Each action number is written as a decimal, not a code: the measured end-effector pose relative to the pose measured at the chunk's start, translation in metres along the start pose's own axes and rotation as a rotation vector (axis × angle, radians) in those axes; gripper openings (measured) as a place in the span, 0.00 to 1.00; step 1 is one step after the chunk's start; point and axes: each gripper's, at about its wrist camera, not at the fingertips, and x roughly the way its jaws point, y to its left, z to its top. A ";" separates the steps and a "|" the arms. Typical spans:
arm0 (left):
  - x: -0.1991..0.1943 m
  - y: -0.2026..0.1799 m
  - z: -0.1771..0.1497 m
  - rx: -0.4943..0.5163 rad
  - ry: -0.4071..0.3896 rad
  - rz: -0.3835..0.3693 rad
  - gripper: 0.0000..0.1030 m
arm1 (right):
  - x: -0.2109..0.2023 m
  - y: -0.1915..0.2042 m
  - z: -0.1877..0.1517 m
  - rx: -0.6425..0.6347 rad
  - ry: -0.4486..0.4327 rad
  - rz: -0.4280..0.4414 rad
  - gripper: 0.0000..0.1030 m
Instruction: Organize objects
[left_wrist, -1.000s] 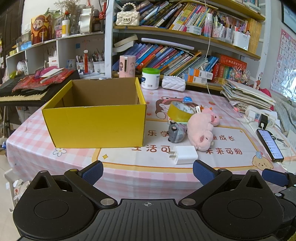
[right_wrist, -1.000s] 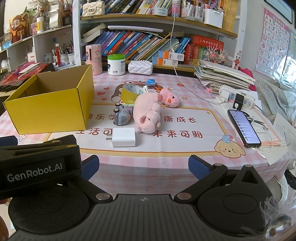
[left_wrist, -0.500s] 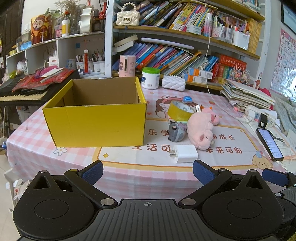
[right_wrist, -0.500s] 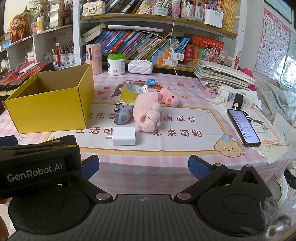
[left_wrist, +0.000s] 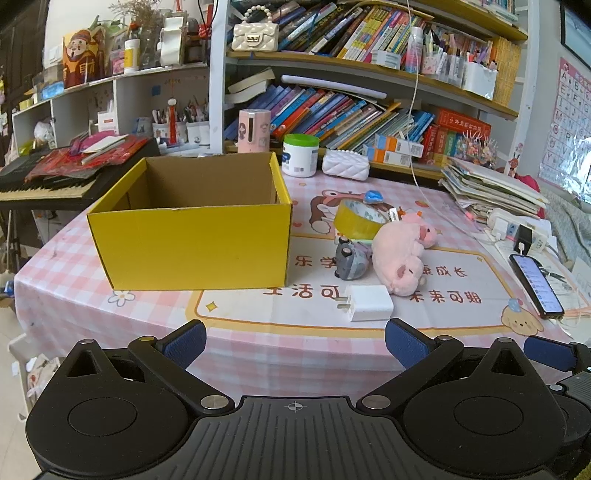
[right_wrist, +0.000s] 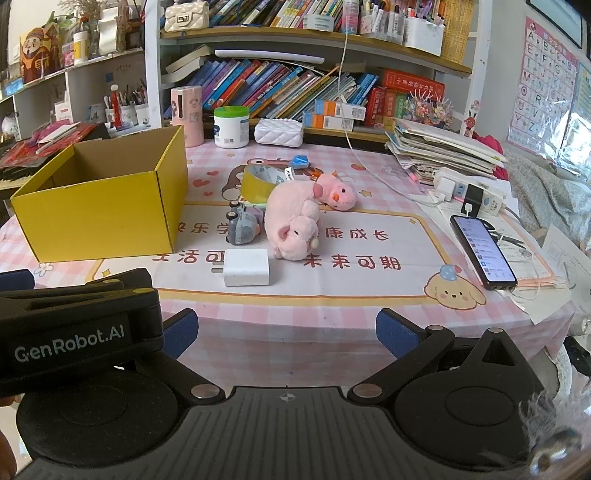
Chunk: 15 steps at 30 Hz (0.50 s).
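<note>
- Nothing has moved since earlier; both jaws stay wide, empty
- Ahead of right jaws: charger (right_wrist: 246, 266), stiff, light, grip flat sides
- Pig (right_wrist: 293, 221) beyond, soft
- Box (left_wrist: 192, 221) ahead-left

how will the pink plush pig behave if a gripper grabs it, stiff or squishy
The pink plush pig looks soft and fluffy, so it would probably compress and sag in the grip rather than hold shape. Likely light for its bulk. Lying on its side against the grey toy car, it may nudge that when lifted.
</note>
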 end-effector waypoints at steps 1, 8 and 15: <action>0.000 0.000 -0.001 0.000 0.000 0.000 1.00 | 0.000 0.000 0.000 0.000 0.000 0.000 1.00; -0.004 0.000 -0.003 -0.003 0.004 0.006 1.00 | -0.002 0.000 -0.001 -0.003 0.003 0.004 1.00; -0.009 0.002 -0.004 -0.007 0.005 0.013 1.00 | -0.008 0.002 -0.005 -0.009 0.001 0.008 1.00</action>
